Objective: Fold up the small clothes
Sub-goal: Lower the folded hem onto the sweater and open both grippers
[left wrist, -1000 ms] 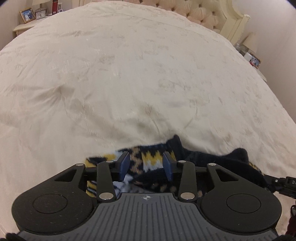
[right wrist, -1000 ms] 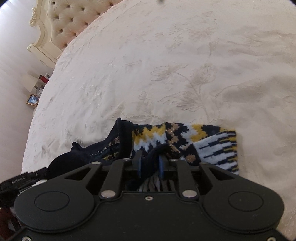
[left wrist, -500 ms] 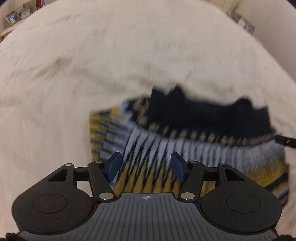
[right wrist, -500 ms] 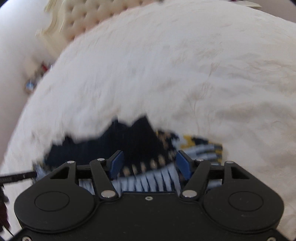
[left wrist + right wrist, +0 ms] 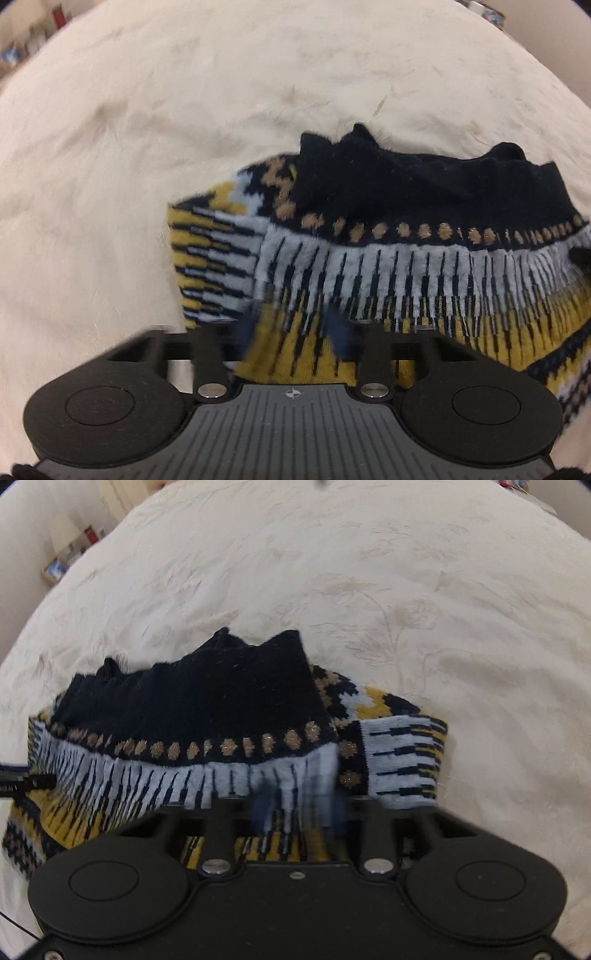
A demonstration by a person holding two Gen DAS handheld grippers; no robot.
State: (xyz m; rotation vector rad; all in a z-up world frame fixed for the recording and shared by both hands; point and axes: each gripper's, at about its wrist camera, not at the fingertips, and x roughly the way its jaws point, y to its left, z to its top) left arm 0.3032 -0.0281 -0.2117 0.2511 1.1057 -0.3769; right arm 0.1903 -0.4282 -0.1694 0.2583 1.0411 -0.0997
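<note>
A small knitted sweater [image 5: 388,258], navy with yellow, white and tan patterns, lies folded on the cream bedspread [image 5: 147,129]. Its navy part is at the far side, and a patterned sleeve sticks out at the left. It also shows in the right wrist view [image 5: 207,716], sleeve at the right. My left gripper [image 5: 293,328] hovers over the sweater's near yellow band, its blue pads blurred and apart. My right gripper [image 5: 299,805] hovers over the white-striped band, pads blurred and apart. Neither holds cloth.
The bedspread [image 5: 406,590] spreads all around the sweater. A bedside table with photo frames [image 5: 55,568] stands at the far left in the right wrist view. The tip of the other gripper [image 5: 22,781] shows at the left edge.
One second ago my right gripper was shut on the sweater; it has let go. Both grippers have pulled back from the garment, and their jaws are narrower than half a second ago.
</note>
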